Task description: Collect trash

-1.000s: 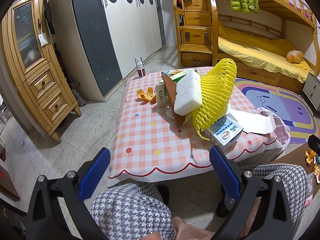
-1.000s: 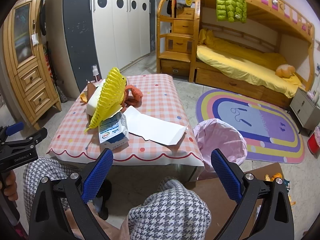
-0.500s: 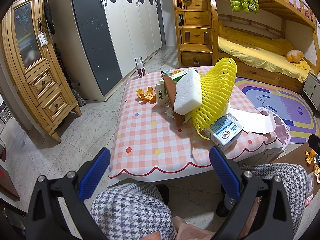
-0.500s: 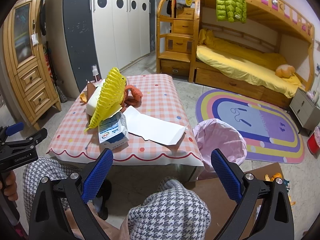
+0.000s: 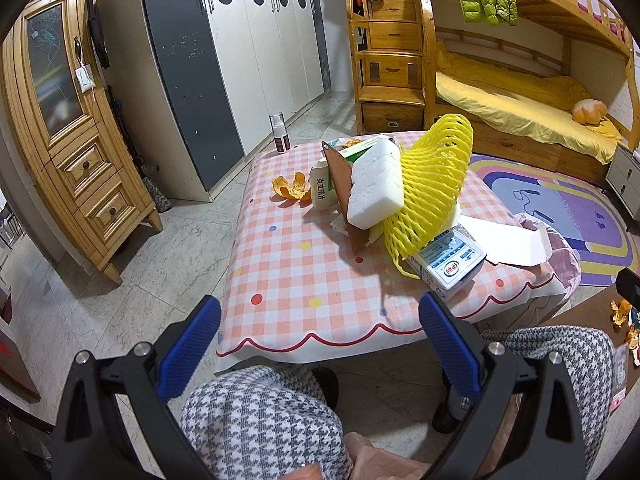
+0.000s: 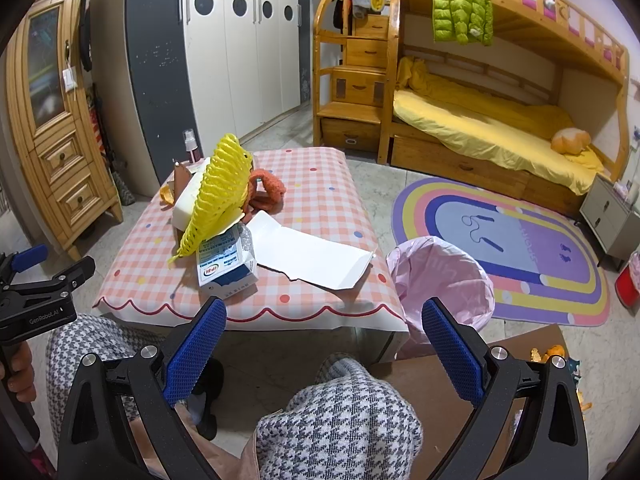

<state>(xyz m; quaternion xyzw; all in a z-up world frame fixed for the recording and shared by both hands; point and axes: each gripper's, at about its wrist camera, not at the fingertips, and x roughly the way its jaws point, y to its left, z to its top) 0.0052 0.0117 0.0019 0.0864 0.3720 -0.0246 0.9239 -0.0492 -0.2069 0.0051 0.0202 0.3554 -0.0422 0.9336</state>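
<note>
On table (image 5: 304,280): milk carton (image 5: 450,266) flat, spout leftward.

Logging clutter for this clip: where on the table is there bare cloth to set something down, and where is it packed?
Bare cloth runs along the near scalloped edge of the table, left of the milk carton, and over the far right part beyond the white paper. It is crowded mid-table: yellow foam net, white foam block, cardboard, orange peel.
</note>
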